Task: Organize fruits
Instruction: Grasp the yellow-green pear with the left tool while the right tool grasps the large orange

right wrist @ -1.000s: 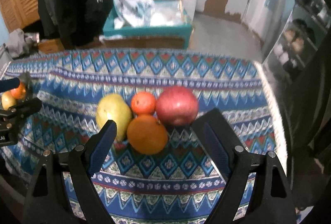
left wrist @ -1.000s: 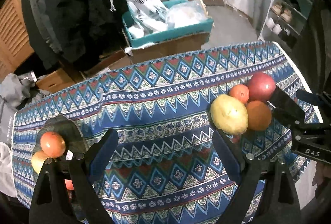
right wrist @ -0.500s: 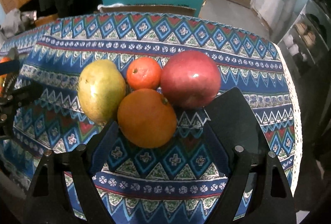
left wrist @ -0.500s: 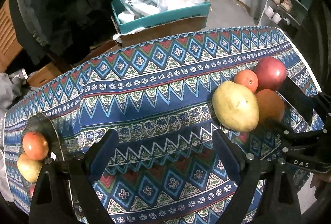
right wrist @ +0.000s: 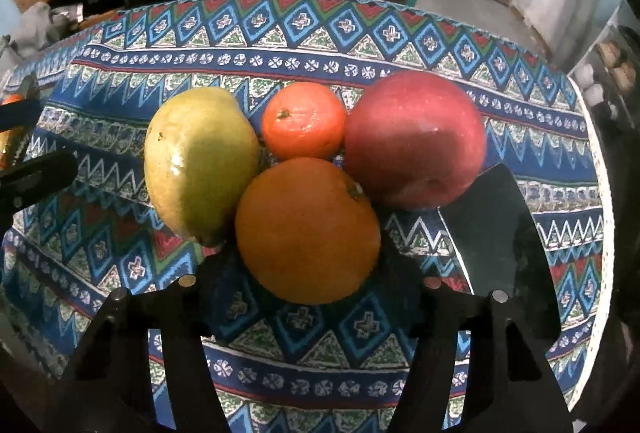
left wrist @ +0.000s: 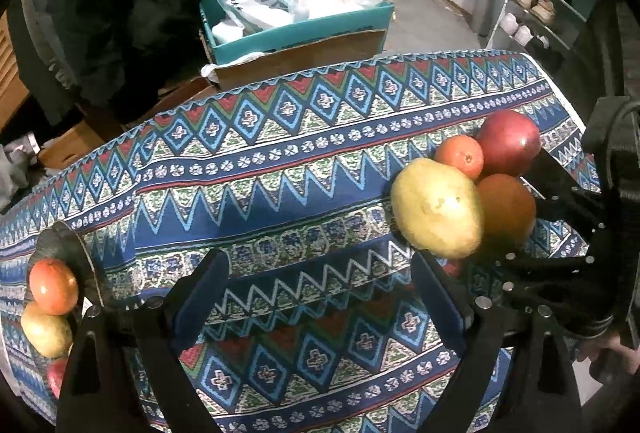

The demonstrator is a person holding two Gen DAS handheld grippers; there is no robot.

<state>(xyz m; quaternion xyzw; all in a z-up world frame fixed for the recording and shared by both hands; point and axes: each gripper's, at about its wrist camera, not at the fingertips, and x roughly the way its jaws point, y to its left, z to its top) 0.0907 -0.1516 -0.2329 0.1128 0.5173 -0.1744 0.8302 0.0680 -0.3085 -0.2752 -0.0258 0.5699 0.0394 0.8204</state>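
right gripper [right wrist: 308, 273] had dropped onto the orange [right wrist: 306, 229] at frame centre, jaws closing around it; left gripper [left wrist: 320, 297] stayed wide, empty.

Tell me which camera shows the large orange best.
The right wrist view: the large orange sits front and centre between that gripper's closing fingers. The left wrist view shows it far right, half hidden behind the yellow-green mango.
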